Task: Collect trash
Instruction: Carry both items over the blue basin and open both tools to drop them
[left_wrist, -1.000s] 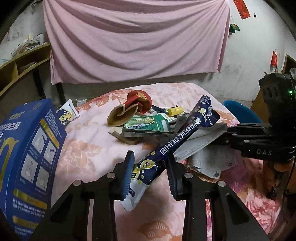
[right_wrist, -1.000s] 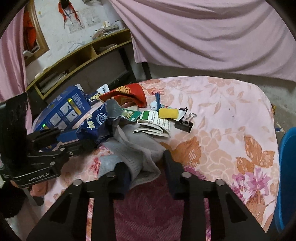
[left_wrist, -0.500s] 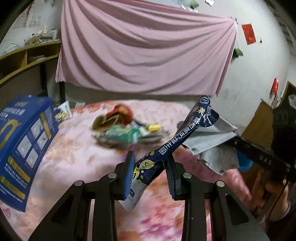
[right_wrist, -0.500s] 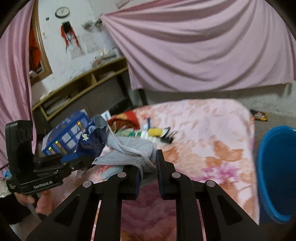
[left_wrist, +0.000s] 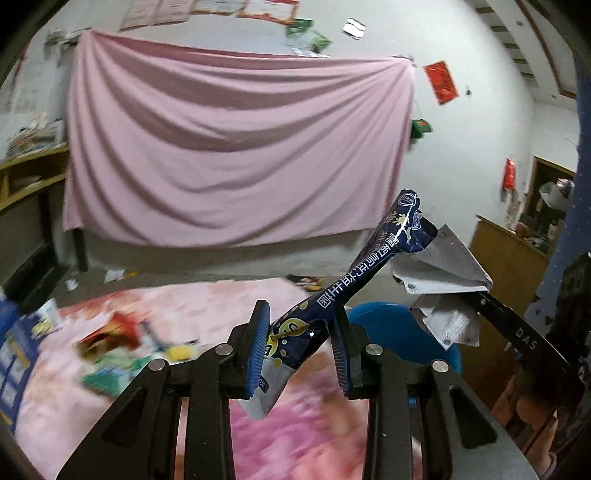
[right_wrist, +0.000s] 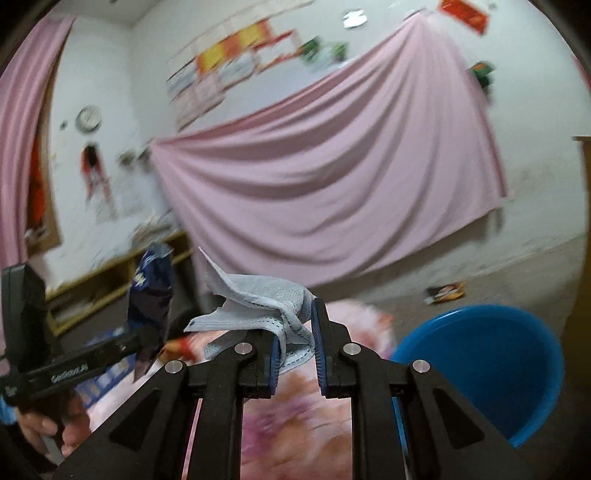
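My left gripper (left_wrist: 300, 347) is shut on a long dark blue snack wrapper (left_wrist: 365, 269) and holds it up in the air; the wrapper also shows in the right wrist view (right_wrist: 149, 295). My right gripper (right_wrist: 295, 349) is shut on a grey face mask (right_wrist: 258, 299), lifted above the table; the mask also shows in the left wrist view (left_wrist: 443, 273). A blue bin (right_wrist: 487, 365) stands low to the right of the table, and shows in the left wrist view (left_wrist: 391, 328) behind my fingers. More trash (left_wrist: 122, 350) lies blurred on the pink flowered tablecloth (left_wrist: 207, 306).
A blue carton (left_wrist: 11, 365) stands at the table's left edge. A pink sheet (left_wrist: 229, 155) hangs on the back wall. Wooden shelves (right_wrist: 110, 280) run along the left wall and a wooden cabinet (left_wrist: 509, 258) stands at the right. A wrapper (right_wrist: 443, 291) lies on the floor.
Both grippers have risen and tilted upward with their loads, away from the trash pile. The view has swung right, bringing the blue bin closer.
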